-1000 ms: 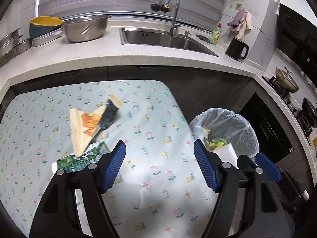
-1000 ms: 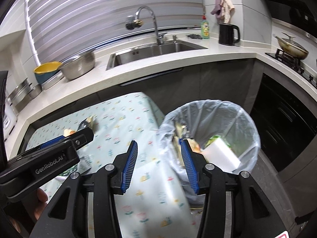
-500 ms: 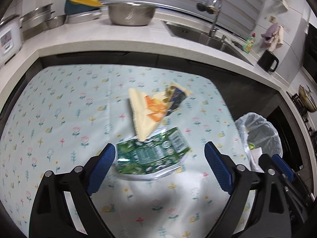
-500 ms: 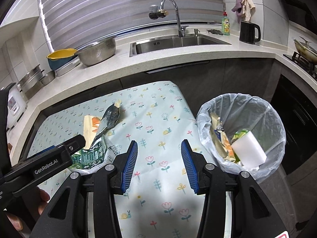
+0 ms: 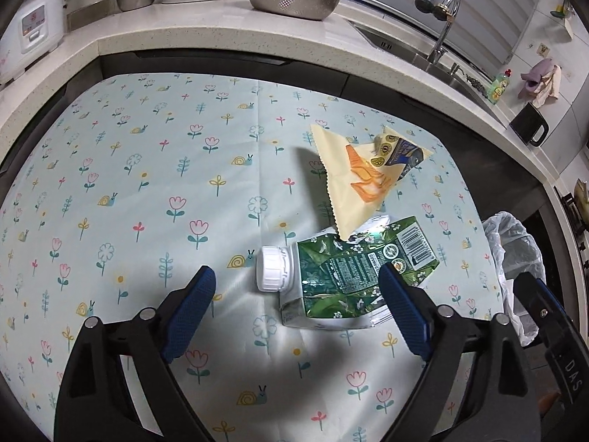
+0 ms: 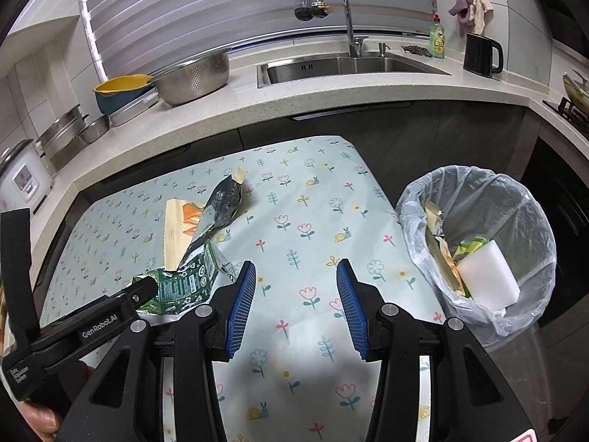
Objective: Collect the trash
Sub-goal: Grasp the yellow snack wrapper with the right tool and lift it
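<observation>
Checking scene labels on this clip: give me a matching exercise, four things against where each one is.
Things:
1. green carton
2. white sponge block
3. steel colander
4. yellow wrapper

Places:
A. on the countertop left of the sink
B. lying on the floral tablecloth, white cap toward the left gripper
C. inside the lined trash bin
D. on the tablecloth beyond the carton, one corner overlapping it

Pairs: 1-B, 2-C, 3-A, 4-D
</observation>
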